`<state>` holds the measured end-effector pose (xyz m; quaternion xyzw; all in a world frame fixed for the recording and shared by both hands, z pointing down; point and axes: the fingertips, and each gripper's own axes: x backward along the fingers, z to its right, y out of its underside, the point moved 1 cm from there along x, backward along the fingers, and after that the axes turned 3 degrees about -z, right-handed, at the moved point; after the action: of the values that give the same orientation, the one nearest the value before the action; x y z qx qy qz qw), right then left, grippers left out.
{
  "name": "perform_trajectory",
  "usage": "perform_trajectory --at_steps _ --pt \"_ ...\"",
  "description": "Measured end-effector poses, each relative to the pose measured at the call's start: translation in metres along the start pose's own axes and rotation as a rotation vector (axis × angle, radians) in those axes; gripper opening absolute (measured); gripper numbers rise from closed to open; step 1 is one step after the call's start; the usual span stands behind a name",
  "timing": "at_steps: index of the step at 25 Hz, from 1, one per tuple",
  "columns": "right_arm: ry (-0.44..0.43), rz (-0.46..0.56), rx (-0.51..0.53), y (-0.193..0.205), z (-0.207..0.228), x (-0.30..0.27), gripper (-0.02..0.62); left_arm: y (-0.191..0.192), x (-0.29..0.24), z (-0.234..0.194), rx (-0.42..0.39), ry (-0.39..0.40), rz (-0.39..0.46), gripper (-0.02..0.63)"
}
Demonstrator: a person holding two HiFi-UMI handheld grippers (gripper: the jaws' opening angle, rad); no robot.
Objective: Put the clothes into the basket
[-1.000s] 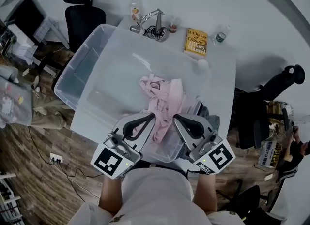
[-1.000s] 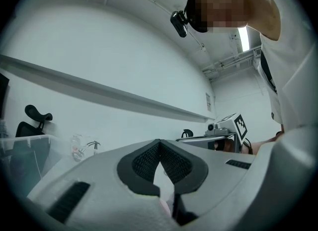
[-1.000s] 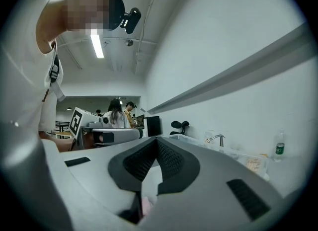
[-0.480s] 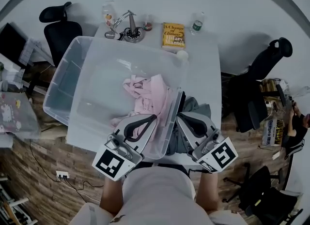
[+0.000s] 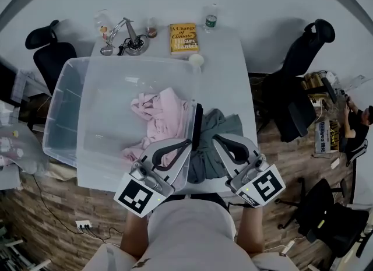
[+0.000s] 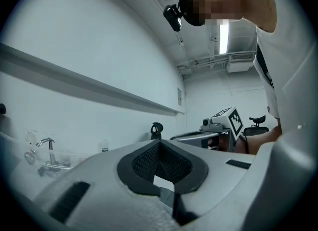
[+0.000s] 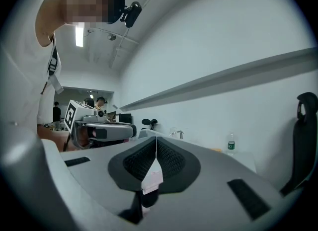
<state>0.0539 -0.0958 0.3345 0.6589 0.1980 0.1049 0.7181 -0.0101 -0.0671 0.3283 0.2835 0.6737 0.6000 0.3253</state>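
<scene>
A clear plastic basket (image 5: 74, 69) stands on the left of the white table (image 5: 227, 77), with pink clothes (image 5: 158, 111) heaped inside near its right wall. A grey garment (image 5: 220, 129) lies on the table just right of the basket, by the front edge. Both grippers are held close to my body over that edge. My left gripper (image 5: 185, 143) (image 6: 159, 143) is shut and empty above the basket's near right corner. My right gripper (image 5: 217, 140) (image 7: 156, 139) is shut and empty above the grey garment's near side. Each gripper view shows only the wall and the other gripper.
At the table's back edge are a yellow book (image 5: 184, 38), a small bottle (image 5: 211, 18), a metal stand (image 5: 129, 35) and a small white cup (image 5: 196, 60). Black office chairs stand at the left (image 5: 49, 45) and right (image 5: 294, 83). The floor is wood.
The head view has swung, so table and basket sit further left and square in frame. The grey garment beside the basket has come into full view. Both grippers remain shut near my body.
</scene>
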Motion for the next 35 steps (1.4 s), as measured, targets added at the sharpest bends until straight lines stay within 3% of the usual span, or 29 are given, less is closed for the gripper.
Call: perform_trajectory --at_steps 17,22,35 --pt "0.145 -0.156 -0.026 0.05 0.025 0.032 0.016 0.015 -0.044 0.034 -0.087 0.138 -0.092 0.005" --pt "0.168 -0.212 -0.044 0.071 0.029 0.035 0.062 0.02 -0.053 0.045 -0.139 0.173 -0.121 0.005" --pt "0.205 -0.45 -0.097 0.162 0.034 0.037 0.158 0.04 -0.069 0.055 -0.176 0.218 -0.217 0.005"
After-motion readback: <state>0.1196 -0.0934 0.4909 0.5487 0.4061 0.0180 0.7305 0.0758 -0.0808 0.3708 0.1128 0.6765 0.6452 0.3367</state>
